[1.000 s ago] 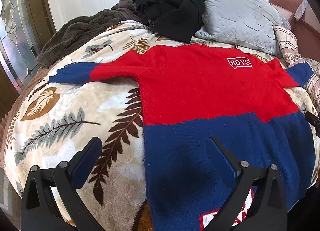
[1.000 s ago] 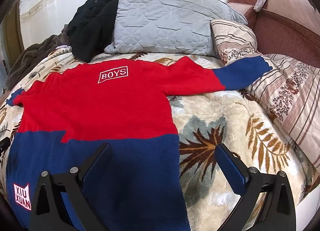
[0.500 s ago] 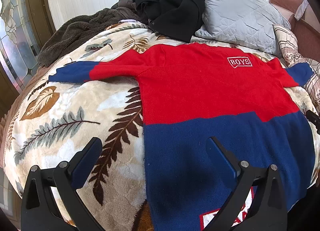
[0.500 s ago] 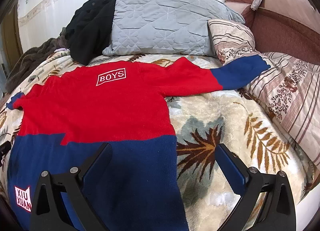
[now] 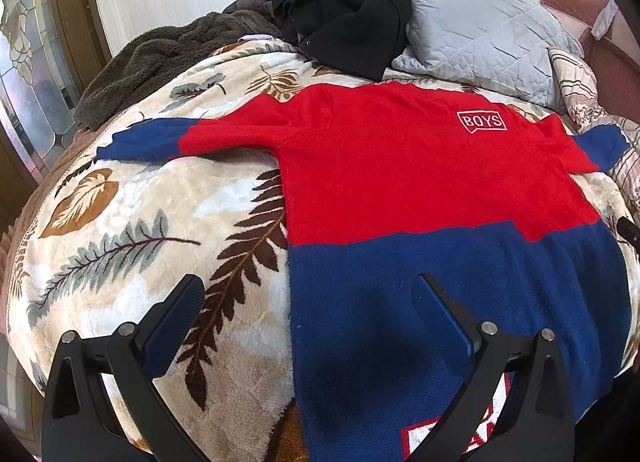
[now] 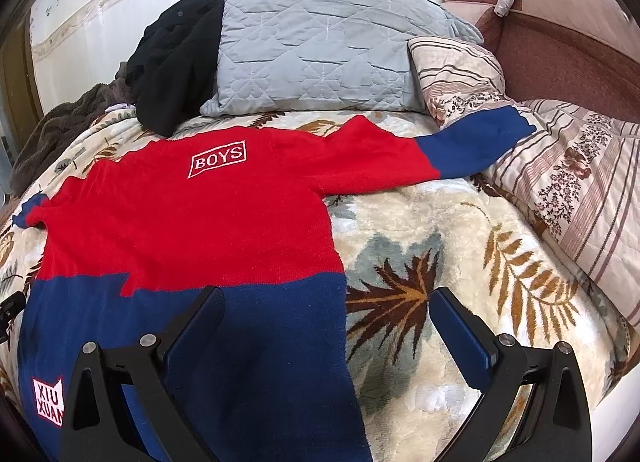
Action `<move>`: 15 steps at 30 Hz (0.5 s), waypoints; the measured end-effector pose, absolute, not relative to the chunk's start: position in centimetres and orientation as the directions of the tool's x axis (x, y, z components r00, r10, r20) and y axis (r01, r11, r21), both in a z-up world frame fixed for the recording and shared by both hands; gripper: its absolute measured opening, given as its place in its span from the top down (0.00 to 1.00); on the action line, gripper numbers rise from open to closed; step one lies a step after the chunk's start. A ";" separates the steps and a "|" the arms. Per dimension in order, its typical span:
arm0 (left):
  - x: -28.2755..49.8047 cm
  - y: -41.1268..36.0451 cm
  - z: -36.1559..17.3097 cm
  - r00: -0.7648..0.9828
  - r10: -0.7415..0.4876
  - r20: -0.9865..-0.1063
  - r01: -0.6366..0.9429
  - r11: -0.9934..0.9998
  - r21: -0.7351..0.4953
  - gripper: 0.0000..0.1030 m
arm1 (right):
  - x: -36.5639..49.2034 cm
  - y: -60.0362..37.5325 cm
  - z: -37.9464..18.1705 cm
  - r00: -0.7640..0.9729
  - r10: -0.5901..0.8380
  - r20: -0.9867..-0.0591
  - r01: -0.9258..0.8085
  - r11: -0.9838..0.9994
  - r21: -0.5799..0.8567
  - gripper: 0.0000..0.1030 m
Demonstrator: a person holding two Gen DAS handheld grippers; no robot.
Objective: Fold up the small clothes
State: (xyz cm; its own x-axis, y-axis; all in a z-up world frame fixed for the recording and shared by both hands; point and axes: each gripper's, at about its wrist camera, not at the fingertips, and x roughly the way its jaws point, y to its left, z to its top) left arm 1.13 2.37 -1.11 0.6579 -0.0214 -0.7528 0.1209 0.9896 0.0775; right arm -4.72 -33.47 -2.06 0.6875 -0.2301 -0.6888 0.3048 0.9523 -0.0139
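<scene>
A small red and blue knitted sweater (image 5: 400,182) (image 6: 180,230) lies flat and spread out on the bed, both sleeves stretched sideways, a white "BOYS" label on the red chest. Its left sleeve (image 5: 160,138) ends in a blue cuff; the right sleeve (image 6: 472,150) reaches onto a striped pillow. My left gripper (image 5: 308,294) hovers open above the sweater's left hem edge. My right gripper (image 6: 326,302) hovers open above the right hem edge. Neither holds anything.
A leaf-patterned plush blanket (image 5: 140,230) covers the bed. At the head lie a grey quilted pillow (image 6: 320,58), a black garment (image 5: 340,2), a brown fleece throw (image 5: 160,50) and a striped floral pillow (image 6: 568,182). A brown headboard (image 6: 560,38) stands at the right.
The right gripper has drifted slightly forward and lower toward the sweater; the left view is nearly unchanged. Both grippers stay open.
</scene>
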 end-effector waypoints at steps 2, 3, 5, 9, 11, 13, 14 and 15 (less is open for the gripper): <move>1.2 2.4 -1.2 0.655 -0.018 -0.755 0.118 0.990 0.078 0.00 | -4.8 -33.5 -2.0 0.690 -0.229 -0.687 0.304 0.953 -0.012 0.00; 1.2 2.4 -1.2 0.654 -0.015 -0.756 0.116 0.990 0.081 0.00 | -4.8 -33.6 -2.0 0.691 -0.227 -0.686 0.303 0.953 -0.009 0.00; 1.2 2.3 -1.3 0.653 -0.010 -0.757 0.115 0.990 0.086 0.00 | -4.9 -33.6 -1.9 0.692 -0.227 -0.685 0.305 0.952 -0.007 0.00; 1.3 2.3 -1.3 0.651 -0.001 -0.759 0.113 0.989 0.096 0.00 | -5.0 -33.8 -1.9 0.692 -0.227 -0.685 0.310 0.951 -0.002 0.00; 1.4 2.3 -1.4 0.648 -0.001 -0.762 0.114 0.989 0.096 0.00 | -5.1 -33.9 -1.8 0.694 -0.226 -0.683 0.312 0.950 0.002 0.00; 1.4 2.3 -1.4 0.646 -0.002 -0.763 0.113 0.989 0.093 0.00 | -5.2 -34.0 -1.7 0.697 -0.225 -0.681 0.315 0.949 0.009 0.00; 1.5 2.3 -1.4 0.645 -0.001 -0.764 0.110 0.990 0.092 0.00 | -5.2 -34.1 -1.7 0.698 -0.224 -0.681 0.318 0.948 0.014 0.00; 1.5 2.4 -1.5 0.643 0.000 -0.766 0.108 0.990 0.091 0.00 | -5.2 -34.2 -1.7 0.697 -0.223 -0.681 0.320 0.947 0.018 0.00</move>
State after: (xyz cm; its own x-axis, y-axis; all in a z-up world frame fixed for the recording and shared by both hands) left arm 1.49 2.38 -1.46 0.6433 0.0000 -0.7656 0.1084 0.9899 0.0911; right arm -5.22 -34.22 -1.73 0.6974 -0.2228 -0.6812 0.3200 0.9472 0.0178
